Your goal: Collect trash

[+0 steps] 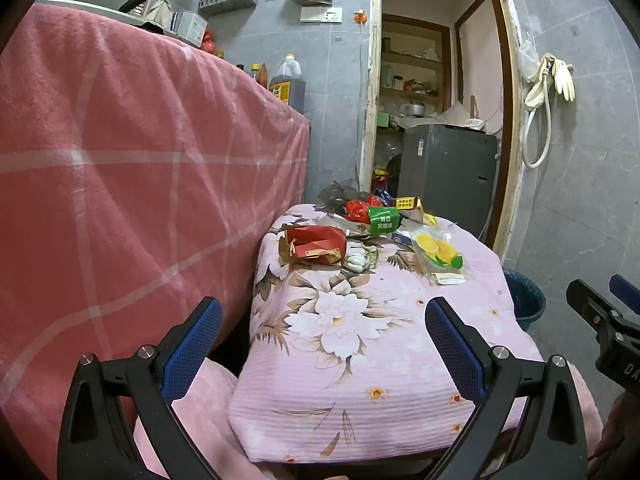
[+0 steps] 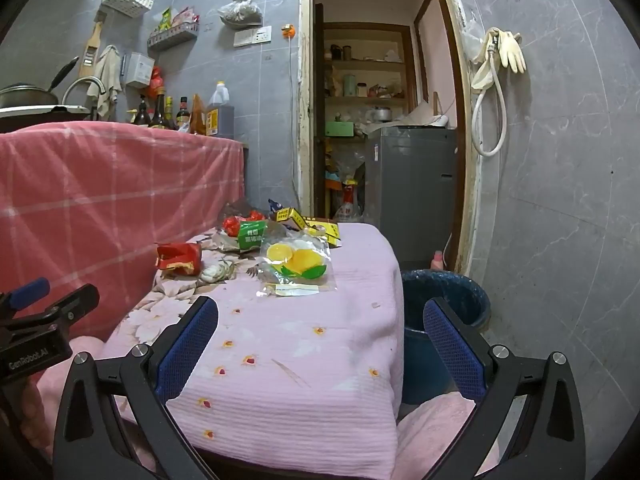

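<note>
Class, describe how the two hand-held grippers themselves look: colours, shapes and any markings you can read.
Both look alike. The left hand-held gripper has two black, curved, hollowed-out plastic arms with silver round bolts, and its fingers carry blue textured pads. The right hand-held gripper is built the same. White lettering on the left one's body, seen from the right wrist view, reads "GenRobot.AI". No cables or sleeves show.

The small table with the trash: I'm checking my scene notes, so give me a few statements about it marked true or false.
1. Both the left gripper and the right gripper are open and hold nothing. True.
2. The lemon-print bag is already in the blue bin. False: it lies on the pink floral cloth.
3. The bin stands on the floor right of the table. True.
4. The red carton stands upright. False: it lies crumpled on its side.
</note>
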{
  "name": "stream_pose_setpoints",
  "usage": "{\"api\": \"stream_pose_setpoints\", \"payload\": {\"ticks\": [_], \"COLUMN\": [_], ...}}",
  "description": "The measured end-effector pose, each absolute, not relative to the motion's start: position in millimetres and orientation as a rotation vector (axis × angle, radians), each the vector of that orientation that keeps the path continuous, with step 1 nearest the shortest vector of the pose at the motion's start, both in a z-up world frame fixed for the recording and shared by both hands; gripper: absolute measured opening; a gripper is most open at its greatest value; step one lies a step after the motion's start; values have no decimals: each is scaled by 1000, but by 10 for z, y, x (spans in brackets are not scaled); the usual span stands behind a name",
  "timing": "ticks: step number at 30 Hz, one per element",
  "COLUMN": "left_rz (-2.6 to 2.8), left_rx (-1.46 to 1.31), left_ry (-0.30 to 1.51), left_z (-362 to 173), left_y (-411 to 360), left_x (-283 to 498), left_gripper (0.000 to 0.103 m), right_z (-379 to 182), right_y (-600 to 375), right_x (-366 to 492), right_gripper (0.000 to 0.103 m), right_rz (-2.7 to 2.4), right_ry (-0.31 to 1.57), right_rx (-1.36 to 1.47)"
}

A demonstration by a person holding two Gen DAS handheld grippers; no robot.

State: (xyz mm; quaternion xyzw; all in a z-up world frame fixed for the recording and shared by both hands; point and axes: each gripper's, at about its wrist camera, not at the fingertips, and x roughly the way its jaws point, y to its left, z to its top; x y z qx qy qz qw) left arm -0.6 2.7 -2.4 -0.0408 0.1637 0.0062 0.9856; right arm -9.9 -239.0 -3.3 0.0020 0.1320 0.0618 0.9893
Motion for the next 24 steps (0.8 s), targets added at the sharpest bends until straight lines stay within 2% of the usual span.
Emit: {"api": "stream_pose_setpoints", "payload": {"ticks": [24], "left_rz": [13], "left_rx": [-83], "left_ry": [331], "left_z": [-42], "left_y": [54], "left_x": [-7], "left_gripper": [99], "right_z": [-39], "right_y": [-2381], "right_x": [-96], "right_gripper": [103], "right_rz": [126], "right_ry": [266], "right_rx": [5]}}
